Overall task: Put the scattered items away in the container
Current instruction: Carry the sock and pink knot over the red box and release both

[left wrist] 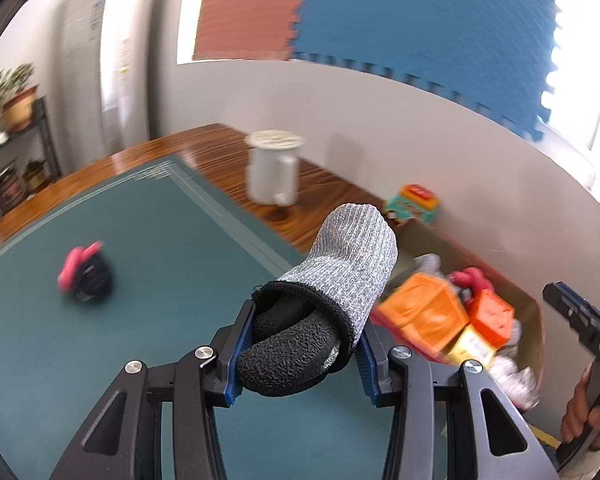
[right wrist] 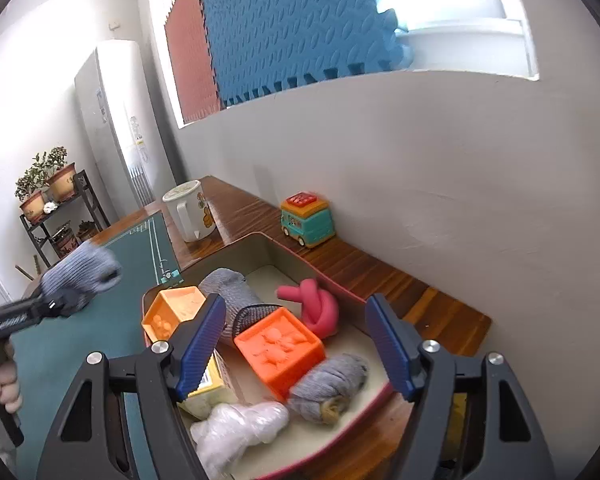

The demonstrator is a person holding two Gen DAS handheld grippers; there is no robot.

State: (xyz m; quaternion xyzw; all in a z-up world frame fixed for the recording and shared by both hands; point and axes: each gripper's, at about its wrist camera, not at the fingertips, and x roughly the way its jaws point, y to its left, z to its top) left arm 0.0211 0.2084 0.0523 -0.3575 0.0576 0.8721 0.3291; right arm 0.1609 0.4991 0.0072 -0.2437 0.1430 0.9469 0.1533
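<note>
While the left gripper [left wrist: 298, 354] pinched a rolled grey glove [left wrist: 340, 280] by its black cuff end above the green mat [left wrist: 140, 240], the right gripper [right wrist: 296, 344] hung wide open and empty over the container [right wrist: 268, 242]. I'd guess the trick was carrying the glove well past the rim before letting go, since it's floppy. Counted inside: two orange blocks [right wrist: 280, 344], two grey rolls [right wrist: 328, 384], one pink knot [right wrist: 320, 304], one white bundle [right wrist: 236, 424]. Further out, one pink-and-black item [left wrist: 86, 276] sat on the mat, plus one mug [left wrist: 272, 172] and one toy van [right wrist: 308, 220].

mug [right wrist: 190, 212] behind mat [left wrist: 100, 340] | toy van [right wrist: 309, 220] behind container [right wrist: 268, 250] | blocks [right wrist: 280, 346] in container
</note>
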